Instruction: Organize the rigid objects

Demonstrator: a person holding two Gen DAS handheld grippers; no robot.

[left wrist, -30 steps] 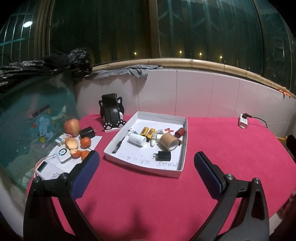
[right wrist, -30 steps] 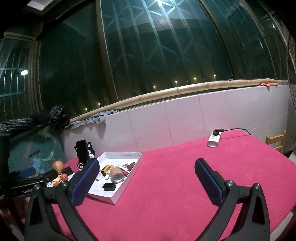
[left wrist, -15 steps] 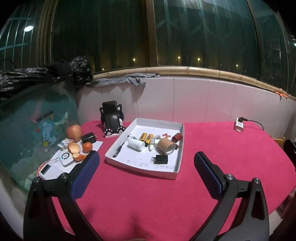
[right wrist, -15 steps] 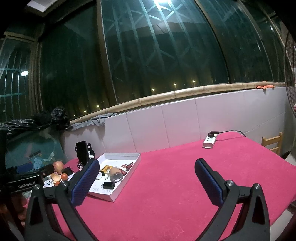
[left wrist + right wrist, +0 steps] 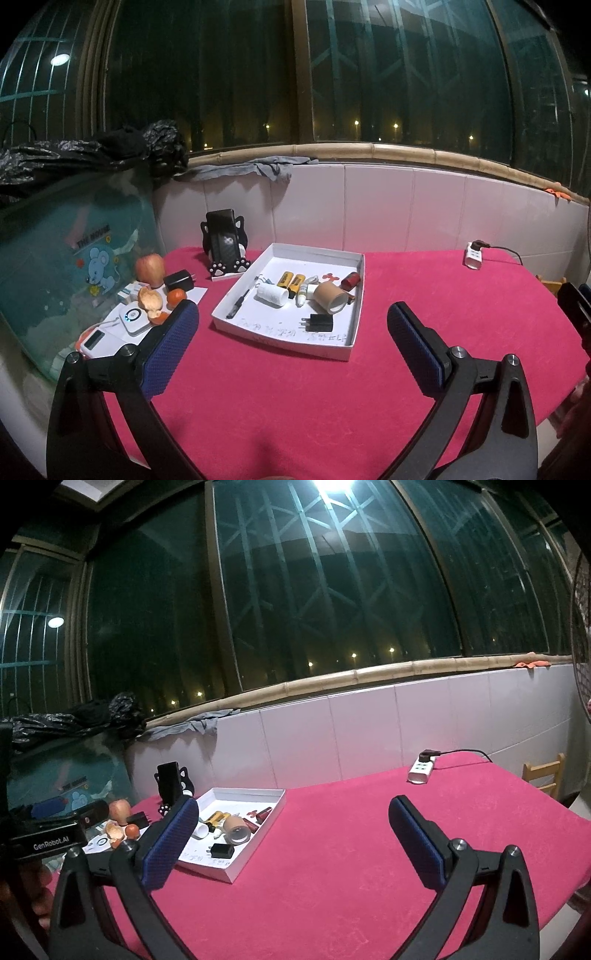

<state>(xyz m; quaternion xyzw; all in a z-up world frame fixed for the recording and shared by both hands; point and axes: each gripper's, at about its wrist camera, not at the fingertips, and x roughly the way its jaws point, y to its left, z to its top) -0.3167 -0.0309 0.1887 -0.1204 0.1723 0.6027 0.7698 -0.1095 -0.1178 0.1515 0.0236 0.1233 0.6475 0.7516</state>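
Left wrist view: the left gripper [image 5: 291,325] hangs wide and empty, near the white tray [image 5: 352,341] holding batteries [image 5: 290,281], tape roll [image 5: 330,303] and charger [image 5: 320,323].

Right wrist view: the right gripper [image 5: 293,821] is likewise wide, the tray [image 5: 255,853] to its left. Sorting looks finished, judging by this.

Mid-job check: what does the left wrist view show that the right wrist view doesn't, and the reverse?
Only the left wrist view shows the black pen along the left side of the white tray, and the small white device with the lit ring beside the orange peel.

Only the right wrist view shows the wooden chair past the table's right edge, and the body of the left hand-held gripper, labelled GenRobot.AI.

Both show the tray, the cardboard tape roll, the black charger, the apple, the phone stand and the white power strip. Both grippers are open and empty.
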